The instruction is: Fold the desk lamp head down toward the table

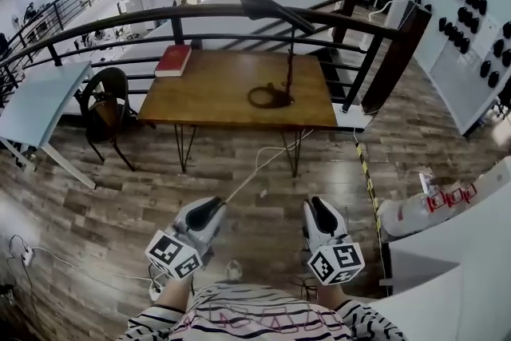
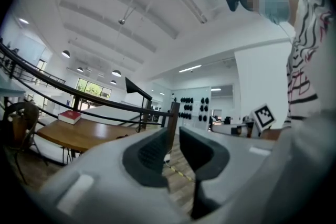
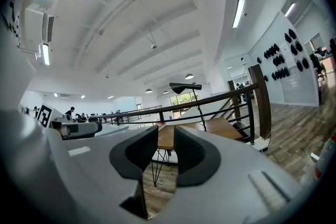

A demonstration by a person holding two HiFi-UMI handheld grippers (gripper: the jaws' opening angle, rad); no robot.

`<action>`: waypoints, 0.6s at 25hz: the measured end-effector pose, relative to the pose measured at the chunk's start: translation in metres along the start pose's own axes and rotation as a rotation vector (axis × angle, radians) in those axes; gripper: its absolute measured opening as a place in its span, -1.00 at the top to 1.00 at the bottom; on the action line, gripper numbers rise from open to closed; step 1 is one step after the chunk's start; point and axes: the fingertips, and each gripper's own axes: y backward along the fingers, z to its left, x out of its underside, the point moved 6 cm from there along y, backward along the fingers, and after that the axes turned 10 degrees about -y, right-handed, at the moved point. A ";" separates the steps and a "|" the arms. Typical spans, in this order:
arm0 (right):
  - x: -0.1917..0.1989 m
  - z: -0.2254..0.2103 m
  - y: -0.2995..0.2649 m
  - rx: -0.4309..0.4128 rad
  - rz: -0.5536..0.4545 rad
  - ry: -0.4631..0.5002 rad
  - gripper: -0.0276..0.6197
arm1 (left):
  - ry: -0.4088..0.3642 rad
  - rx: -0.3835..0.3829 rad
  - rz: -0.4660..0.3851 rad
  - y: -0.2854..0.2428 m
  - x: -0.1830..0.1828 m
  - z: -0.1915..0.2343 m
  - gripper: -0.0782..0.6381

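We see the desk lamp (image 1: 289,52) standing on the right half of a wooden surface (image 1: 209,84) that sits against a dark railing (image 1: 160,12). Its ring-shaped base (image 1: 267,97) rests flat on the wood, its thin stem is upright, and its dark head (image 1: 271,5) sits raised at the top of the stem at a slant, high above the wood. A red book (image 1: 173,60) lies flat at the far left corner of the same surface, well apart from the lamp. A dark chair (image 1: 106,104) stands just beside the left end. We hold both tools low and close to the body, over the plank floor (image 1: 96,212), pointing toward the lamp and well apart from it. A strip of floor lies between their tips and the near edge of the surface. On the left gripper (image 1: 209,210) the fingers (image 2: 149,152) stand a little apart with only a narrow gap, and nothing is between them. On the right gripper (image 1: 319,212) the fingers (image 3: 137,152) stand wider apart, also with nothing between them. In the right gripper view the lamp head shows far off, above the gap. A white cable (image 1: 263,160) trails across the floor from under the surface toward us.
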 end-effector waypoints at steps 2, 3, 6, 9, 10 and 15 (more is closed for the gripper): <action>-0.002 0.007 -0.024 0.016 -0.010 -0.004 0.55 | -0.001 0.007 0.007 -0.003 -0.003 0.028 0.52; -0.002 0.010 -0.036 0.024 -0.014 -0.005 0.47 | -0.002 0.009 0.010 -0.004 -0.005 0.042 0.47; 0.002 0.019 -0.065 0.052 -0.021 -0.001 0.47 | -0.006 0.017 0.010 -0.002 -0.006 0.079 0.44; 0.007 0.024 -0.089 0.075 -0.020 0.002 0.47 | -0.006 0.018 0.011 -0.002 -0.004 0.112 0.41; 0.007 0.025 -0.097 0.081 -0.017 0.001 0.47 | -0.001 0.015 0.012 -0.003 -0.003 0.122 0.39; 0.006 0.018 -0.129 0.105 -0.006 0.011 0.47 | 0.031 0.009 0.016 -0.016 0.008 0.155 0.35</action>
